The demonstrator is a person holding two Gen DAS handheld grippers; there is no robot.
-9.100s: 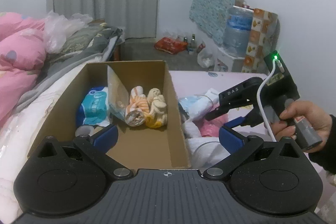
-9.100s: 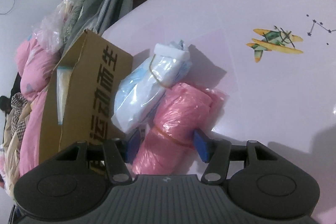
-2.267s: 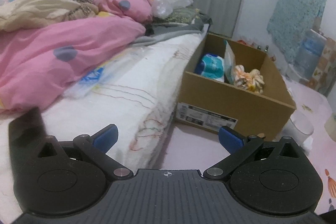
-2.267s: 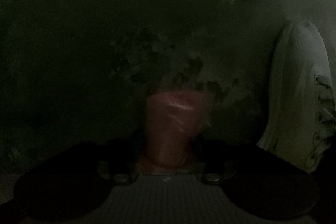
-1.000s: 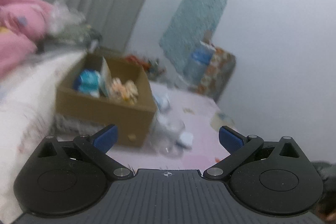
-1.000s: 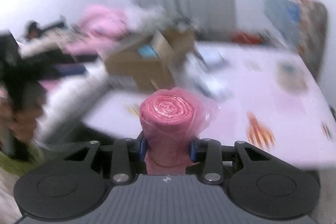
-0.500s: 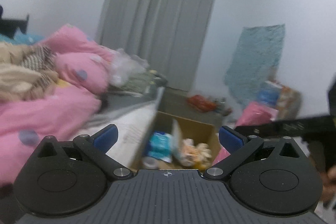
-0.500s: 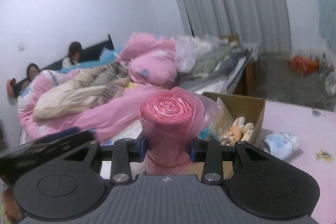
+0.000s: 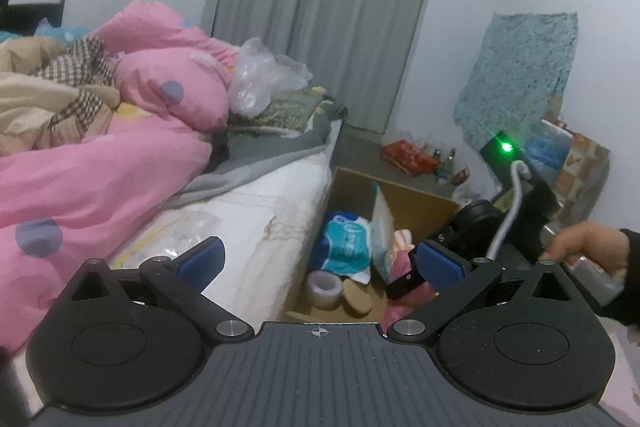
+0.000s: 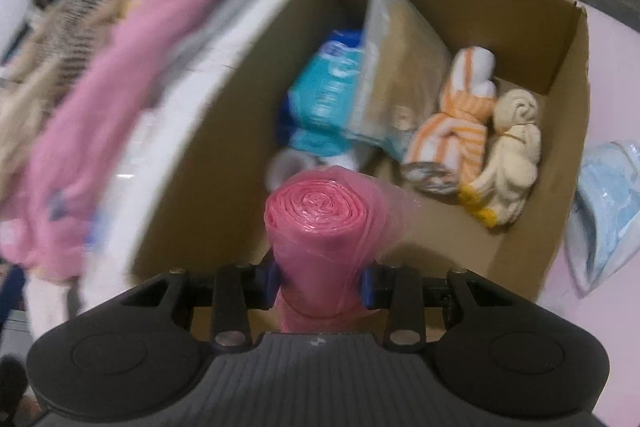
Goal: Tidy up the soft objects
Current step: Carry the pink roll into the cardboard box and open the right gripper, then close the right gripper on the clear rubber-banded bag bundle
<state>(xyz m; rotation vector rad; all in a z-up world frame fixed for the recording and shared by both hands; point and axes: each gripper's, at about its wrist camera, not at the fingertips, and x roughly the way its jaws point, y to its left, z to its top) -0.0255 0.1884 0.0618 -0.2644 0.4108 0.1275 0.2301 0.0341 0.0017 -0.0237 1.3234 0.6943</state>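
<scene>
My right gripper (image 10: 320,283) is shut on a pink roll of plastic bags (image 10: 320,227) and holds it above the near end of an open cardboard box (image 10: 568,107). The box holds a blue tissue pack (image 10: 324,95), an orange striped rolled towel (image 10: 460,131), a cream rolled towel (image 10: 512,151) and a clear flat packet (image 10: 392,75). My left gripper (image 9: 320,263) is open and empty, set back from the box (image 9: 416,195). The right gripper (image 9: 472,227) shows over the box in the left wrist view, with the pink roll (image 9: 404,263) partly hidden.
A bed with a pink quilt (image 9: 100,155) and white mattress (image 9: 256,219) lies left of the box. A blue plastic bag (image 10: 608,203) lies on the pink table right of the box. A tape roll (image 9: 324,289) sits in the box's near end.
My right gripper has tilted down and moved over the box with the pink roll. My left gripper has shifted slightly, and the right gripper now shows over the box in its view.
</scene>
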